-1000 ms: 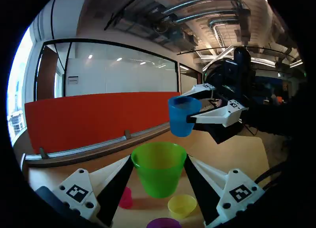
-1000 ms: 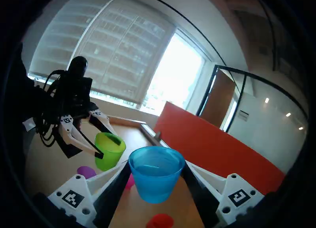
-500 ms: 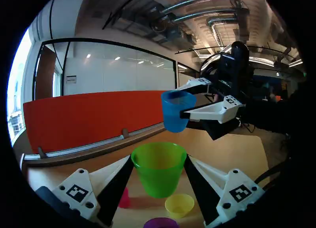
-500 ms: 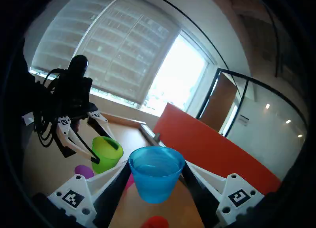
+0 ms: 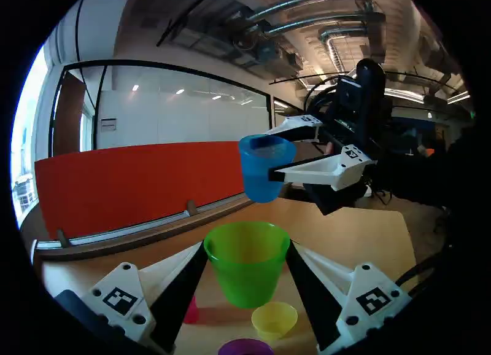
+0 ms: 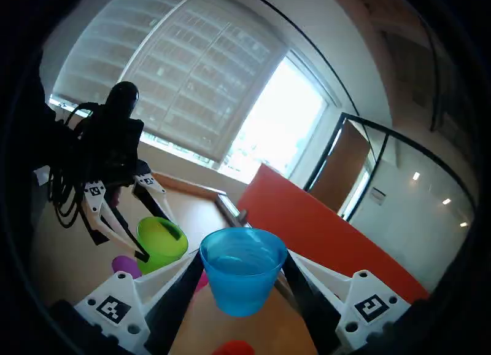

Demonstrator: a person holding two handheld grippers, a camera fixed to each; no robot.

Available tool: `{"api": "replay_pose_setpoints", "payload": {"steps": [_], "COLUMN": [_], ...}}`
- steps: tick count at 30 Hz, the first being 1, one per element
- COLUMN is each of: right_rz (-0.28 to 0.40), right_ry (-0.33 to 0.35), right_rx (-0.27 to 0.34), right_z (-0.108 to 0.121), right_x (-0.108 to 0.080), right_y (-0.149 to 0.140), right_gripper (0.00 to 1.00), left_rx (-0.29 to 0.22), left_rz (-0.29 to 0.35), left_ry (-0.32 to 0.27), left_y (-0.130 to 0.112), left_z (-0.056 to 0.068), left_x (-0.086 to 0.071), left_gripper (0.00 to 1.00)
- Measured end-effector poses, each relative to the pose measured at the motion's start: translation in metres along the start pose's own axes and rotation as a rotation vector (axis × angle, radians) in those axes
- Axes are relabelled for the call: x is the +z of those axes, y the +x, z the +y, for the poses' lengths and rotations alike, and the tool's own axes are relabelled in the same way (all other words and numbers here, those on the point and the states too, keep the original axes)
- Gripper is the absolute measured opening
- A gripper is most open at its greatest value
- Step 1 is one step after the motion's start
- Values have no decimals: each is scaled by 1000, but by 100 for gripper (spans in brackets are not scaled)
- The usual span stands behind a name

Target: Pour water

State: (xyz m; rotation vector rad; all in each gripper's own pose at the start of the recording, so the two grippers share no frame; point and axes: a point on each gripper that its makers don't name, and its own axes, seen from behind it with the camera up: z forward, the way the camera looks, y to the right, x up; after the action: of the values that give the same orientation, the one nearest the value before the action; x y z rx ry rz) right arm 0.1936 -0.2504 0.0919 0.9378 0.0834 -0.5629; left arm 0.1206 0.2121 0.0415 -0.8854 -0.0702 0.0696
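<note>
open gap between blue cup (image 5: 264, 171) and green cup (image 5: 247, 266); yellow cup (image 5: 274, 319), purple cup (image 5: 245, 346) on table (image 5: 368, 232) beneath

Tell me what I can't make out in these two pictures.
- Left gripper view: the inside of the green cup, hidden by its own front wall.
- Left gripper view: the pink cup, mostly behind a finger of the left tongs.
- Left gripper view: the purple cup, cut off by the bottom edge.
- Right gripper view: the red cup, cut off by the bottom edge.

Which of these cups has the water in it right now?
The blue cup, clamped in the right gripper: a water line shows through its wall. The green cup in the left gripper looks empty.
</note>
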Motion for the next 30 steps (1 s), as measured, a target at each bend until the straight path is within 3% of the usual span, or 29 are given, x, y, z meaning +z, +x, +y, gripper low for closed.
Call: {"api": "replay_pose_setpoints", "payload": {"steps": [30], "right_rz": [11], "right_ry": [11], "right_rx": [-100], "right_z": [0], "right_x": [12], "right_y": [14], "right_gripper": [91], "left_rx": [8], "left_rz": [5], "left_ry": [-17], "left_y": [-1], "left_z": [8], "left_x": [3], "left_gripper": [88]}}
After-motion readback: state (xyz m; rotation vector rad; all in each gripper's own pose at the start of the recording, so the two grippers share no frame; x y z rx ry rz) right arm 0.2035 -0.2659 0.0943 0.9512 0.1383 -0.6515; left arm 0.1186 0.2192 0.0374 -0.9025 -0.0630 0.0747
